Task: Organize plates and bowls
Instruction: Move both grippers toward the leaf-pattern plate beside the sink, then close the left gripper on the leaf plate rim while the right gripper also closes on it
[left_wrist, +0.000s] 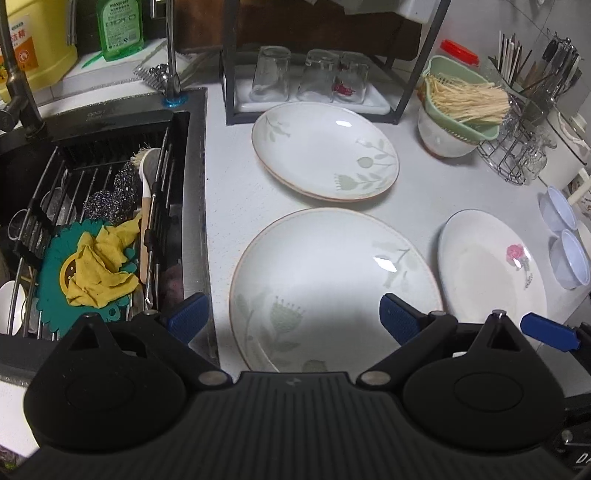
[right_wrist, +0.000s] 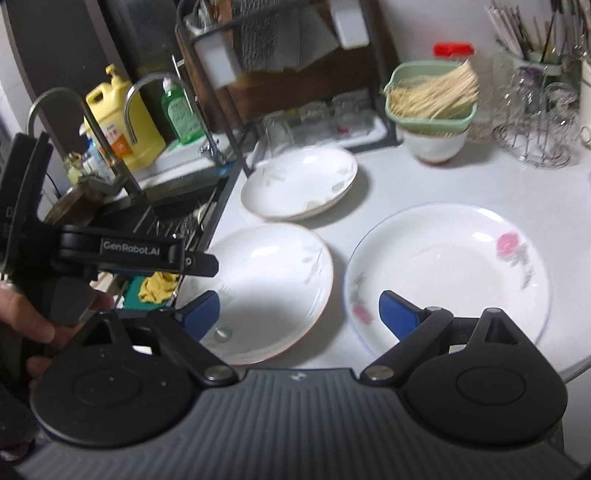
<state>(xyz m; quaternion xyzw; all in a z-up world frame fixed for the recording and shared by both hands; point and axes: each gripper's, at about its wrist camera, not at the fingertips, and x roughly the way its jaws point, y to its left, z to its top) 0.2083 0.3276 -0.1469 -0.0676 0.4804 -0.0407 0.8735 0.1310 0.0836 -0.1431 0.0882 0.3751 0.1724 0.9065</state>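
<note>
White counter (left_wrist: 229, 206) (three plates (left_wrist: 332, 288)), jaws apart

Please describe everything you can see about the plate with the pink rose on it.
The rose plate is a round, shallow, glossy white dish, ceramic by its look, with a thin bluish rim line. Pink rose prints with grey-green stems sit at opposite sides of its inner surface. It looks empty and lies flat on the white countertop, right of the plate with pale green leaves, which it does not seem to touch. The right hand-held gripper hovers open at its near-left edge.
</note>
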